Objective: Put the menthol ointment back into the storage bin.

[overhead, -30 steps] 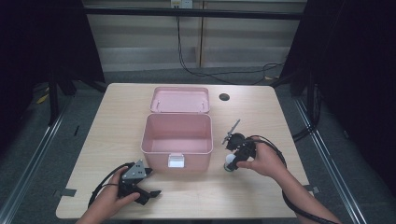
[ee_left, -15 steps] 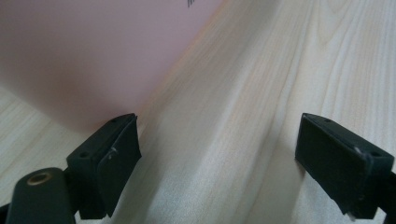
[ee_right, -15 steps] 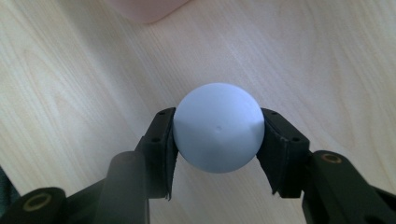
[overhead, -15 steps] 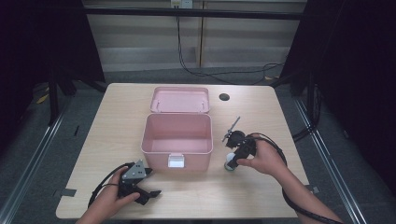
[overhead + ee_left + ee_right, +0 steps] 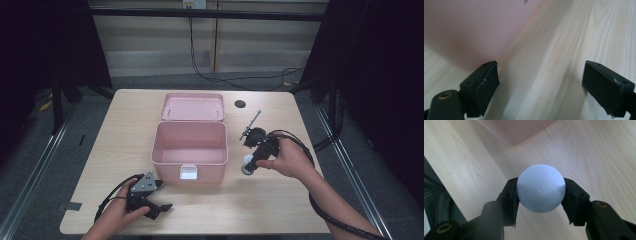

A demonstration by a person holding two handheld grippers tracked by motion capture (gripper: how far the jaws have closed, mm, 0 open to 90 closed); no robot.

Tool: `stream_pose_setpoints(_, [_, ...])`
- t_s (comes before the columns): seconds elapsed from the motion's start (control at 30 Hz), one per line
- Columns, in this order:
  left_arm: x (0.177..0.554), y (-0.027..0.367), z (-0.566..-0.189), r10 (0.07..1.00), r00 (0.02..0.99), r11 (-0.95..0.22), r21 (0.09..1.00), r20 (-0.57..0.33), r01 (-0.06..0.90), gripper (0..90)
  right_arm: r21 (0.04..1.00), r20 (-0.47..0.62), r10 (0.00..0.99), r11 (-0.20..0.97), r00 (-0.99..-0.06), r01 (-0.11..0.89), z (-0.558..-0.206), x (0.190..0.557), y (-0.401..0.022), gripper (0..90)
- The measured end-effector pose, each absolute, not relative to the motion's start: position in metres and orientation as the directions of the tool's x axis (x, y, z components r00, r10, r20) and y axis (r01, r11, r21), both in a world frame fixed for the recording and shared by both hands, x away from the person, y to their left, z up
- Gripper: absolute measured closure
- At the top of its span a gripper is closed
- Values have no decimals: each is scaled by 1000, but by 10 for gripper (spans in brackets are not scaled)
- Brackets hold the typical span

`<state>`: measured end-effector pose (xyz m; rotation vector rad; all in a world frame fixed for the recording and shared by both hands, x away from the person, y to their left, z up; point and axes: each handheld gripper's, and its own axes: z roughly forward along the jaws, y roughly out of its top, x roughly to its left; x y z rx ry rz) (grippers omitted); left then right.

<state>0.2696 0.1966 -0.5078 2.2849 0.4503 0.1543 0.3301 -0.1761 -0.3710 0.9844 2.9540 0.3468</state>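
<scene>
1. The right tongs [image 5: 541,195] are clenched on a pale blue ball [image 5: 540,191]; a black pad presses on each side of it and the ball sits squarely between the two tips.
2. From above, the right tongs [image 5: 248,165] hang over the counter [image 5: 300,210] with the ball [image 5: 247,165] at their tip, pointing toward the person's side.
3. A pink box [image 5: 189,150] stands open just beside the right tongs, on their inner side, with its lid [image 5: 193,106] thrown back behind it and a white latch [image 5: 188,172] on its front wall.
4. The ball is outside the box, close to its right front corner and clear of the wood underneath, as the right gripper view shows.
5. The left tongs [image 5: 159,197] lie low on the counter in the person's left hand [image 5: 117,215], released, the jaws standing wide with nothing between them.
6. Just ahead of the left tongs [image 5: 549,85], the pink wall of the box [image 5: 474,30] rises beside one black pad.
</scene>
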Motion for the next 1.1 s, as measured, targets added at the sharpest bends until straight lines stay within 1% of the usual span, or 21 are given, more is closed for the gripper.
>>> stream_pose_setpoints(0.23, [269,196,-508,369,929,-627,730,-32,274,134,197,54,593,783,-804,590,-347,334,-170,509])
stream_pose_setpoints(0.5, [269,197,-508,367,930,-627,729,-34,274,133,216,57,586,784,-809,583,-323,339,-159,509])
stream_pose_setpoints(1.1, [270,197,-508,363,931,-631,726,-36,275,133,185,18,579,799,-815,572,-290,353,-138,509])
